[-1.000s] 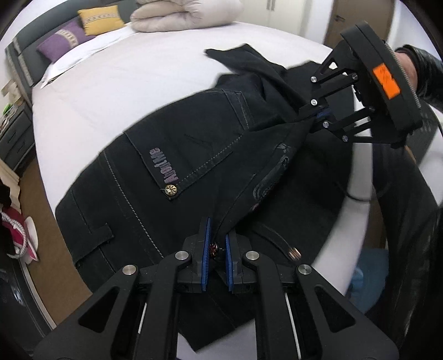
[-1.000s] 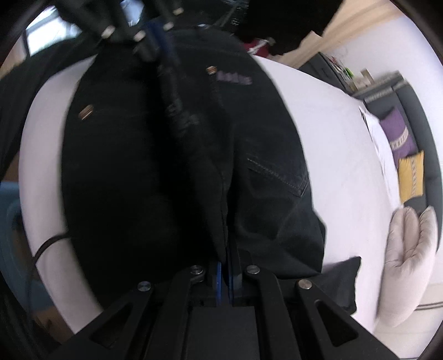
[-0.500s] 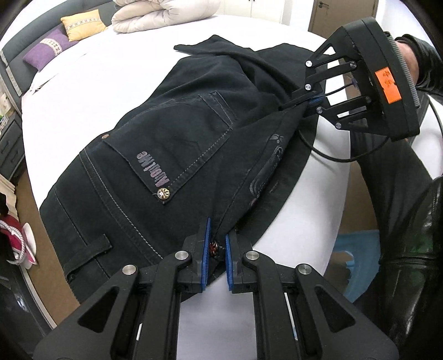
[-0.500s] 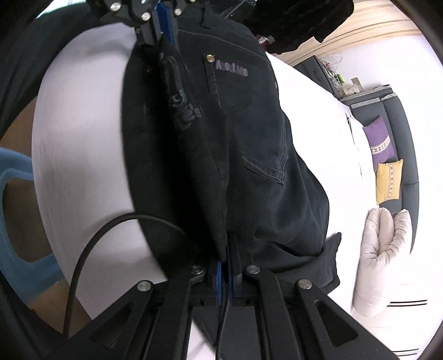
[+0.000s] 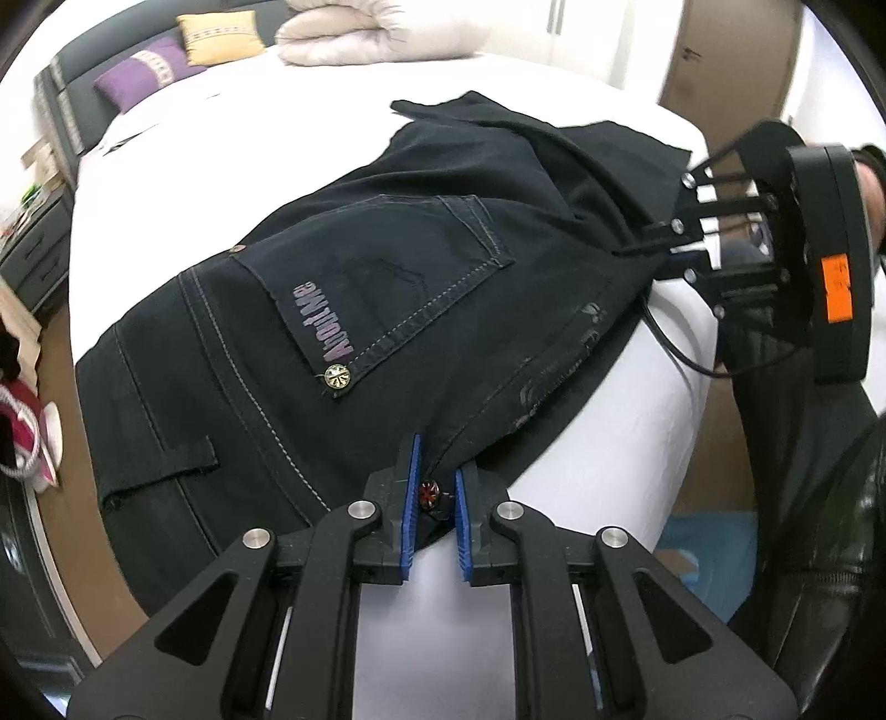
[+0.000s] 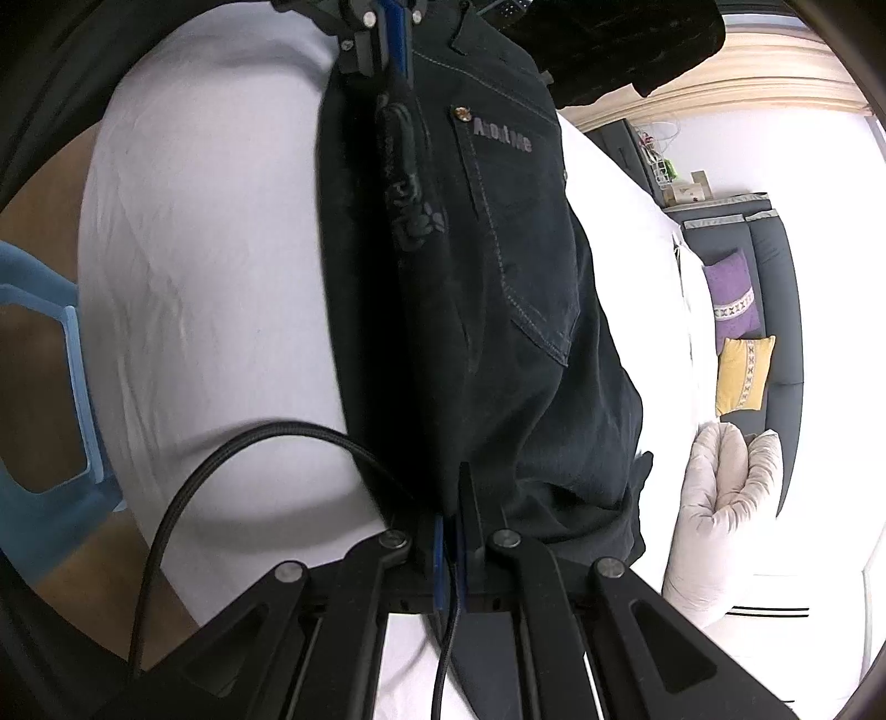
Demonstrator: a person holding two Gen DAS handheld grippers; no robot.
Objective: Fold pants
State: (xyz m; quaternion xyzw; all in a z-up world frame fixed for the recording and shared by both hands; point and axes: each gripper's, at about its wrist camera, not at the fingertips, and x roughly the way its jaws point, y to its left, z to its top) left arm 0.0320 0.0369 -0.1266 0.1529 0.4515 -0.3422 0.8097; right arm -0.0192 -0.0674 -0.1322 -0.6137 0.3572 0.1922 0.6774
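A wide bed (image 5: 620, 443) under a smooth white sheet carries everything; beyond its near edge a brown wood floor (image 6: 39, 360) and a light blue plastic stool (image 6: 50, 498) show. At the far end stand a dark grey padded headboard (image 6: 775, 266), a purple cushion (image 5: 147, 69), a yellow cushion (image 5: 221, 30) and a puffy, rolled cream duvet (image 5: 354, 25).

The pants (image 5: 387, 288) are dark, heavy denim with pale contrast stitching. They lie folded lengthwise along the near edge of the bed, back pocket up, with a lettered patch and a round metal stud. The legs run toward the bed's far corner.

The left gripper (image 5: 432, 498) sits at the waist end on the near edge, its blue ribbed pads narrow around the waistband corner and a small red button. The right gripper (image 6: 451, 531) is closed tight on the folded seam further along the same edge. A black braided cable (image 6: 221, 459) loops over the sheet beside it.
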